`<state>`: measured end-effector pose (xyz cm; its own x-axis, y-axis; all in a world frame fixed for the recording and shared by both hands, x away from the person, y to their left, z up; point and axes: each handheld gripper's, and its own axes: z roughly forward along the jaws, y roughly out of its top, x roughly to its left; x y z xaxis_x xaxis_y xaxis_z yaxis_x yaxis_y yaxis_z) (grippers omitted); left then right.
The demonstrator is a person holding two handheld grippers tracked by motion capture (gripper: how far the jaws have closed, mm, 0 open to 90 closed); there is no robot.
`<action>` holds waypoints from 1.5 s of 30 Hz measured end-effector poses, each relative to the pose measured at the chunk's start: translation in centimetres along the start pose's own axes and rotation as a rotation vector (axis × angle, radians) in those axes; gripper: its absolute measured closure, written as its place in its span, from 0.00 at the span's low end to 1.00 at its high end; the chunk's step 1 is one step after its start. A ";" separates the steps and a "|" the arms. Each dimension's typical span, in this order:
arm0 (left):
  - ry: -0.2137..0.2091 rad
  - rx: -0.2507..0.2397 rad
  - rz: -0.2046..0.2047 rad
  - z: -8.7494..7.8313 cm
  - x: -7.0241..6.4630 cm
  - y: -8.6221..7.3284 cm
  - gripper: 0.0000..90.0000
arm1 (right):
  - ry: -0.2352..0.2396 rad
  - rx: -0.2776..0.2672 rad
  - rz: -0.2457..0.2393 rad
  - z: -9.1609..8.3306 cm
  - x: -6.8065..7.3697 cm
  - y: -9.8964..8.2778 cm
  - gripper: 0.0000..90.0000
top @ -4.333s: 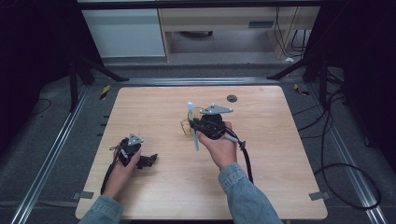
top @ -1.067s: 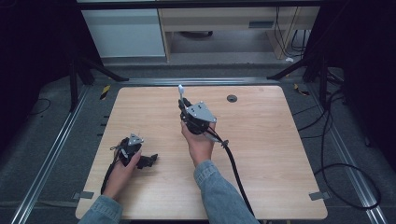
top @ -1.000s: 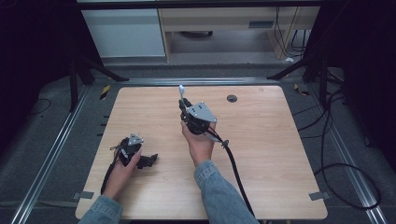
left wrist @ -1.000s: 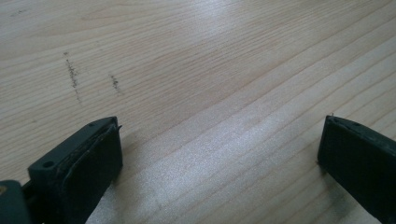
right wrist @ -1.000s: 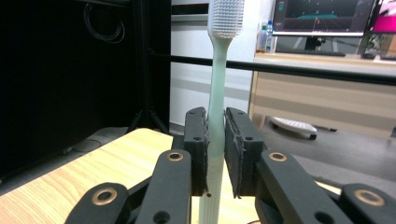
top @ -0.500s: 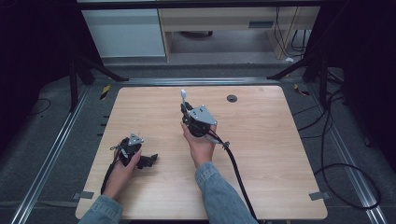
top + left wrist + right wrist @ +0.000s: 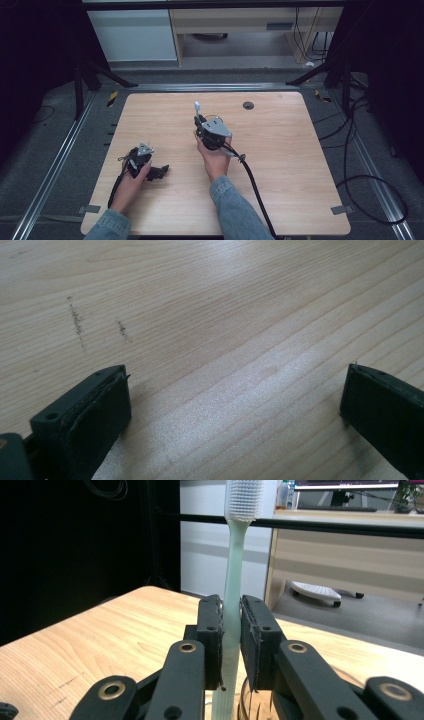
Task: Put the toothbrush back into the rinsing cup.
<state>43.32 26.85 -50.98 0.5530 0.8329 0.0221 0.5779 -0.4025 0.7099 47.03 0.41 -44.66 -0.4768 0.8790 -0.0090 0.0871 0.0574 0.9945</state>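
Observation:
A pale green toothbrush [image 7: 235,570] with white bristles stands upright, and my right gripper [image 7: 231,640] is shut on its handle. From above, the toothbrush [image 7: 197,106] points away from the person at the table's middle, held by the right gripper [image 7: 201,122]. The curved rim of a light wooden holder [image 7: 248,700] shows just below the jaws, with the handle's lower end beside it. My left gripper [image 7: 159,172] rests low on the table at the front left. Its jaws stand wide apart, and the left gripper [image 7: 235,405] has bare wood between them.
The wooden table [image 7: 280,150] has a small dark round grommet [image 7: 248,105] near its far edge. The right gripper's cable [image 7: 255,187] trails back over the front edge. Metal rails and dark stand legs flank the table, with cabinets beyond.
Over four seconds the right gripper swung the toothbrush upright and shifted left. In the last second the brush head sank slightly toward the person. The left gripper stayed put.

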 end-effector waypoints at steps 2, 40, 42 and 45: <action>0.000 0.000 0.000 0.0 0.0 0.0 0.00 | 0.000 0.004 -0.002 0.0 0.0 -0.2 0.88; -0.002 0.000 0.003 0.0 0.0 0.0 0.00 | 0.010 0.067 0.000 0.6 -0.1 -1.9 0.87; -0.002 0.000 0.003 0.0 0.0 0.0 0.00 | 0.009 0.068 -0.002 0.6 -0.2 -1.9 0.86; -0.002 0.000 0.004 0.0 0.0 0.0 0.00 | 0.006 0.071 0.002 0.5 -0.2 -1.9 0.84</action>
<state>43.34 26.83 -50.98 0.5562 0.8307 0.0234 0.5759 -0.4056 0.7099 47.45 0.36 -46.58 -0.4817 0.8763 -0.0058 0.1497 0.0888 0.9847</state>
